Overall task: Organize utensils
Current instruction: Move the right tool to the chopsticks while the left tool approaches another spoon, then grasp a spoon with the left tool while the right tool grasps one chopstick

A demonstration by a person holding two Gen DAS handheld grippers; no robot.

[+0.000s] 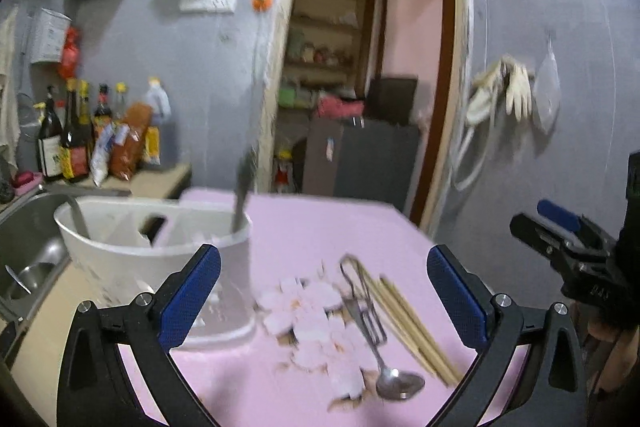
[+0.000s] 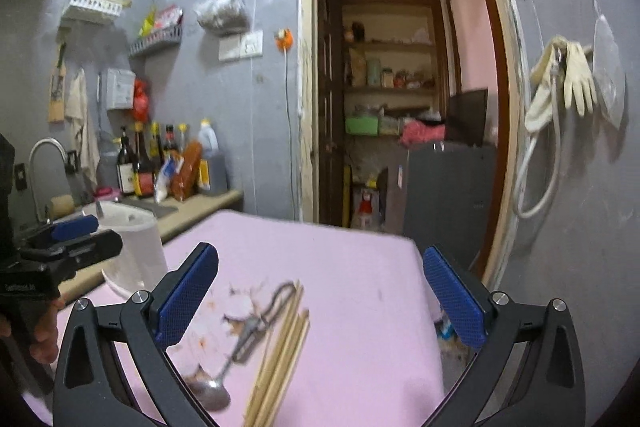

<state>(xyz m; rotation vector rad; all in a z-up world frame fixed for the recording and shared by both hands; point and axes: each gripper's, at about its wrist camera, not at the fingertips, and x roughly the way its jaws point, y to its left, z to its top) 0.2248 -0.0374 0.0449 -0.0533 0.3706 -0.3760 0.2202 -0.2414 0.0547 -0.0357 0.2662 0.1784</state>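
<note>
A metal spoon [image 1: 384, 359] with a looped wire handle lies on the pink table cover [image 1: 320, 227], bowl toward me. Several wooden chopsticks [image 1: 412, 327] lie right of it. A white utensil holder [image 1: 160, 251] stands at the table's left with a dark utensil [image 1: 242, 195] upright in it. My left gripper [image 1: 324, 295] is open and empty, held above the spoon and holder. My right gripper [image 2: 320, 295] is open and empty above the spoon [image 2: 224, 371] and chopsticks [image 2: 280, 355]. The holder [image 2: 136, 247] shows at the left in the right wrist view.
A steel sink [image 1: 28, 247] and tap [image 2: 44, 163] sit left of the table. Bottles and packets [image 1: 92, 143] stand on the counter behind. An open doorway [image 2: 400, 87] faces me, with a dark cabinet [image 2: 448, 195] inside. Gloves [image 2: 576, 79] hang on the right wall.
</note>
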